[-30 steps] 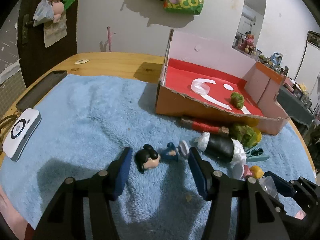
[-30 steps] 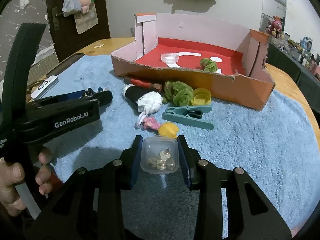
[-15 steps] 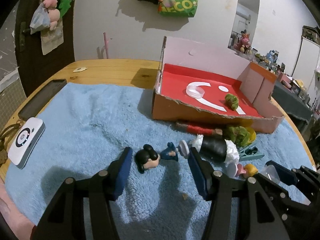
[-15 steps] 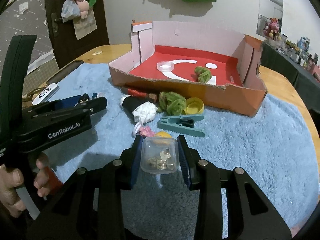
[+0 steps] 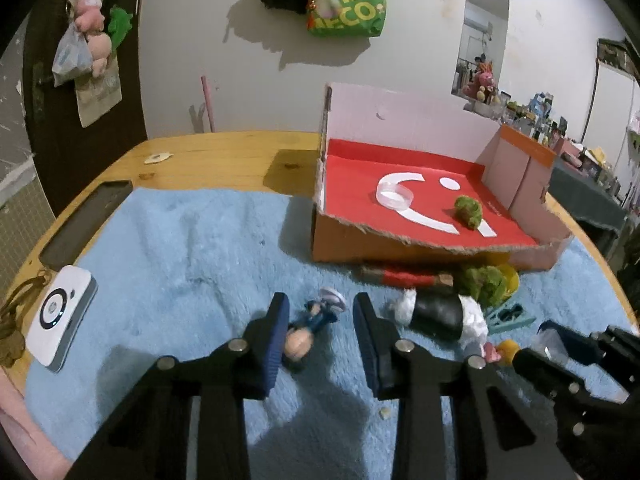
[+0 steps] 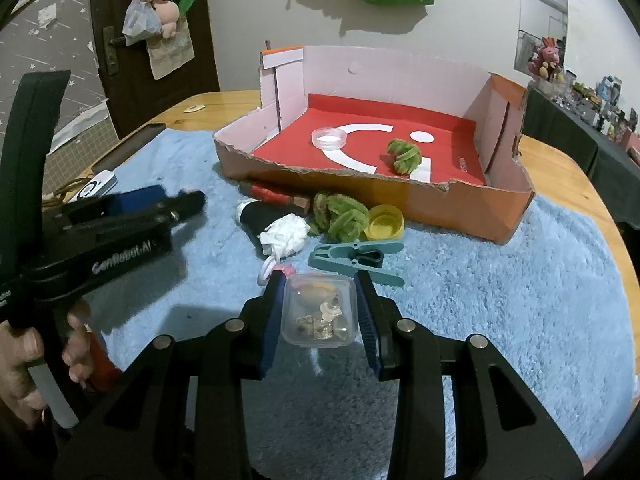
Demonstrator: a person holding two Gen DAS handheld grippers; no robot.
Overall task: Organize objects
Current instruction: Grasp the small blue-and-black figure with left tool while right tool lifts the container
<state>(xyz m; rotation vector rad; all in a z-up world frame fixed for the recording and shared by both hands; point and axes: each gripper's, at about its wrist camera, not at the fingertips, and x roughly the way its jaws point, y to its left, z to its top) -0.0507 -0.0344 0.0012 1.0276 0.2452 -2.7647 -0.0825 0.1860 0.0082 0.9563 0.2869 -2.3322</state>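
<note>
The left gripper [image 5: 320, 312] has just been narrowing its jaws around a small toy figure [image 5: 308, 330] that lies on the blue fleece blanket [image 5: 180, 248]; the figure's head rests against the left blue pad, while a gap shows between its body and the right pad, so it is bracketed but not clearly pinched. The right gripper [image 6: 320, 308] is clamped on a small clear plastic box [image 6: 319, 310] with tiny trinkets inside, both pads pressing its sides, held above the blanket [image 6: 500, 280]. At the left edge of the right wrist view a hand [image 6: 24, 364] grips the handle of the left gripper [image 6: 160, 208]. Just beyond the box lie a teal clothespin [image 6: 356, 260] and a small pink-and-white piece [image 6: 276, 270]. Farther on sit a black cylinder stuffed with white tissue [image 6: 272, 222], a clump of green pipe cleaner [image 6: 340, 214] and a yellow bottle cap [image 6: 386, 222], the cap touching the clump. A red-and-brown stick [image 6: 276, 196] lies along the foot of the cardboard box [image 6: 460, 216], whose front wall is torn low. On its red floor rest a clear round lid [image 6: 329, 138] and a second green pipe-cleaner clump [image 6: 404, 156], apart from each other. Off to the left on the blanket's edge lies a white gadget with a round dial [image 5: 60, 316]. The blanket covers a wooden table [image 5: 224, 156].
</note>
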